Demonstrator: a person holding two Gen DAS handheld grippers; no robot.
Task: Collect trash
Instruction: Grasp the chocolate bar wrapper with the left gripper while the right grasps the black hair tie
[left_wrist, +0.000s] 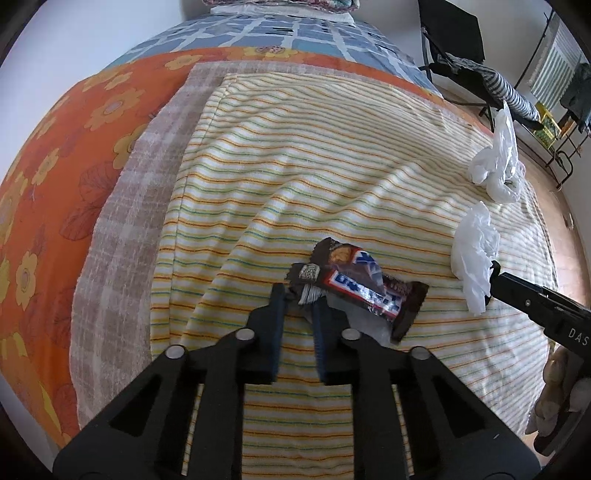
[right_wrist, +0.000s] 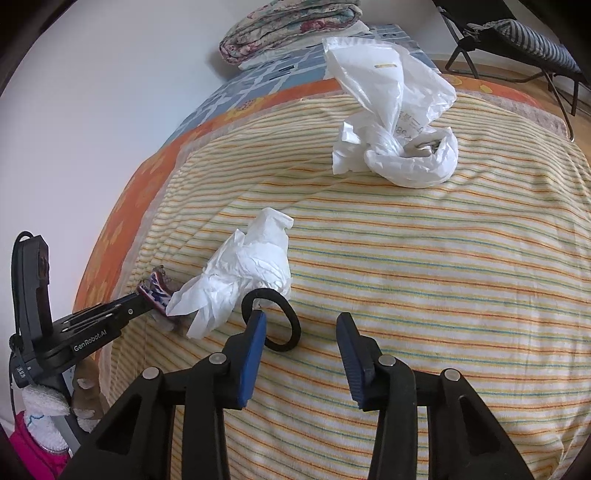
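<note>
Left claw (left_wrist: 299, 295) pinches candy wrapper (left_wrist: 365, 286); "GenRobot.AI" on its side, right claw (right_wrist: 301, 325) gapes empty

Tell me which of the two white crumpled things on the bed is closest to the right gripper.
The crumpled white tissue, just ahead of the right gripper beside the black ring. The knotted white plastic bag lies much farther up the striped towel.

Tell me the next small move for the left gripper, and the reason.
Probably lift the wrapper clear of the towel and carry it toward the white bag. The left gripper looks shut on the wrapper's near end, while the right gripper is open beside the crumpled tissue, holding nothing.
</note>
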